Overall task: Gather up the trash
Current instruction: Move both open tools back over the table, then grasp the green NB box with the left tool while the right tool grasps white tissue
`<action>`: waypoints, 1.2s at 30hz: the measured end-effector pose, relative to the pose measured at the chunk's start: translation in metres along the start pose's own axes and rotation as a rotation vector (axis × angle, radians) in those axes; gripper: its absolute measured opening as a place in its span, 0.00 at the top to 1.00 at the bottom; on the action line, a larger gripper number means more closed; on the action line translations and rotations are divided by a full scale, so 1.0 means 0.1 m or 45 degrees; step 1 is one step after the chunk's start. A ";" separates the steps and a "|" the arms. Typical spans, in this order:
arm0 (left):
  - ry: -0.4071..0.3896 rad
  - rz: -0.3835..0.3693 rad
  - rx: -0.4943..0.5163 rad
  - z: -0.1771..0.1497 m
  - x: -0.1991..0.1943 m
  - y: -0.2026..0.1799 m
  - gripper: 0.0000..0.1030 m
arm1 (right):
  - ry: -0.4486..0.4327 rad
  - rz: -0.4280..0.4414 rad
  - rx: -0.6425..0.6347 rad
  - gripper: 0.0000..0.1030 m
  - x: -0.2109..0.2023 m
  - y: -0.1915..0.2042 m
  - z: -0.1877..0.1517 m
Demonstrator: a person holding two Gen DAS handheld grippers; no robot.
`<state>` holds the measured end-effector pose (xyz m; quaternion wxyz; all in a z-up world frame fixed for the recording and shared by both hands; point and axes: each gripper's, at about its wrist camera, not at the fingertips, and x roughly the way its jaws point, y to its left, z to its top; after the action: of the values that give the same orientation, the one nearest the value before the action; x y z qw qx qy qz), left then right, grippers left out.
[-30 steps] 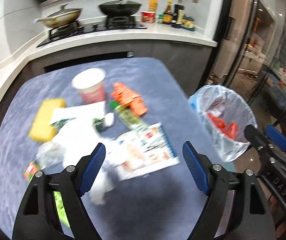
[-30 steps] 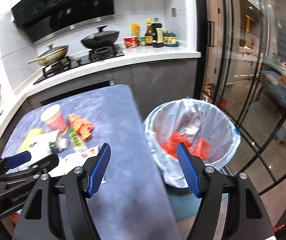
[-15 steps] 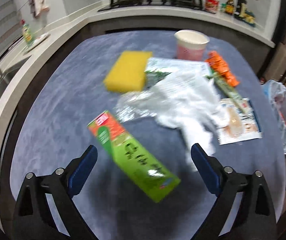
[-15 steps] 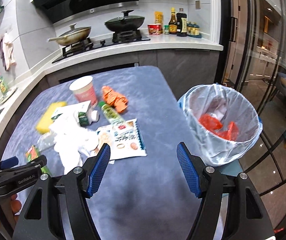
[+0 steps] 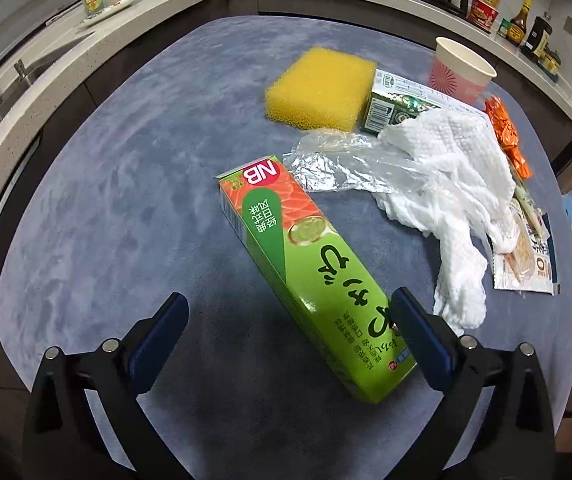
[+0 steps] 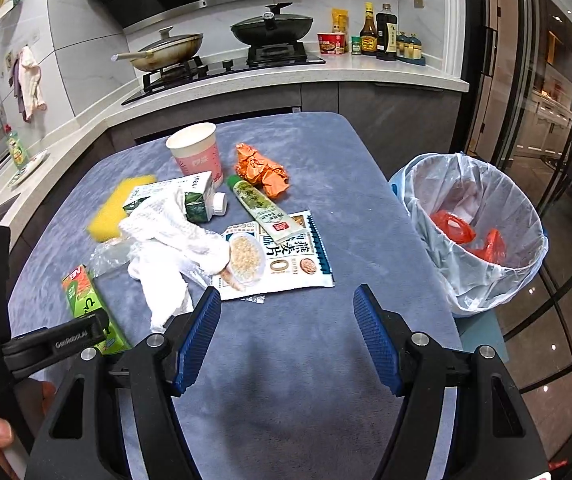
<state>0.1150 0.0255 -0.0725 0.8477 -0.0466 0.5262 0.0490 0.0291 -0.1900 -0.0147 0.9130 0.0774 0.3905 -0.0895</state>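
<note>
Left gripper (image 5: pixel 286 328) low over the blue-grey table (image 5: pixel 125 200), jaws spread wide, nothing held. The green wasabi box (image 5: pixel 306 264) lies flat on the table, running diagonally; its near end sits between the two pads, close against the right-hand pad (image 5: pixel 418 332), well clear of the other.

Around the box: a crumpled clear plastic wrap (image 5: pixel 338 160) just beyond its far end, and a wad of white paper towel (image 5: pixel 454 184) sprawling to the right, overlapping the wrap and draped over a printed oatmeal packet (image 5: pixel 530 264). Farther back, a yellow sponge (image 5: pixel 320 90) touching a green-and-white carton (image 5: pixel 394 106); behind those a pink paper cup (image 5: pixel 460 76), upright. Orange crumpled wrapper (image 5: pixel 506 136) along the right edge.

Right gripper (image 6: pixel 286 320) hovers over bare table near the front edge, jaws wide apart, empty. Ahead of it the oatmeal packet (image 6: pixel 277 256), with a green tube (image 6: pixel 261 206) lying across its top edge. The left gripper's finger crosses the near end of the wasabi box (image 6: pixel 85 300) in this view.

Trash bin (image 6: pixel 470 232) stands off the table's right side, lined with a clear bag, orange plastic scraps (image 6: pixel 466 236) inside. Stove, two pans and sauce bottles on the counter (image 6: pixel 366 68) behind.
</note>
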 end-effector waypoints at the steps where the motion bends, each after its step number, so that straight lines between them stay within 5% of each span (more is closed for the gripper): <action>1: -0.002 0.005 0.000 0.03 0.02 -0.01 0.06 | 0.003 0.002 0.001 0.36 0.01 0.00 0.00; 4: 0.036 0.045 0.025 0.10 0.15 -0.07 0.07 | 0.011 0.012 0.000 0.36 0.04 0.02 0.00; 7: 0.119 -0.021 0.000 0.08 0.29 0.00 0.06 | 0.012 0.017 -0.006 0.36 0.04 0.03 0.01; 11: 0.102 -0.065 0.020 0.00 0.21 0.15 0.09 | 0.016 0.033 -0.007 0.36 0.05 0.03 0.00; 17: 0.071 -0.167 0.076 -0.09 0.00 0.28 0.36 | 0.040 0.074 -0.026 0.36 0.17 0.15 0.01; 19: 0.066 -0.207 0.107 -0.09 -0.08 0.27 0.53 | 0.045 0.110 -0.040 0.36 0.22 0.23 0.04; 32: 0.076 -0.308 0.090 -0.02 -0.07 0.40 0.54 | 0.053 0.229 -0.162 0.57 0.91 0.83 0.47; 34: 0.068 -0.304 0.097 -0.01 -0.08 0.40 0.55 | 0.087 0.228 -0.179 0.64 1.06 0.89 0.48; 36: 0.060 -0.300 0.103 0.00 -0.08 0.39 0.55 | 0.115 0.234 -0.186 0.86 1.16 0.91 0.47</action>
<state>0.1058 0.0639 -0.0662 0.8361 -0.0751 0.5385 -0.0734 0.1613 -0.1233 -0.0601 0.9020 0.0501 0.4279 0.0269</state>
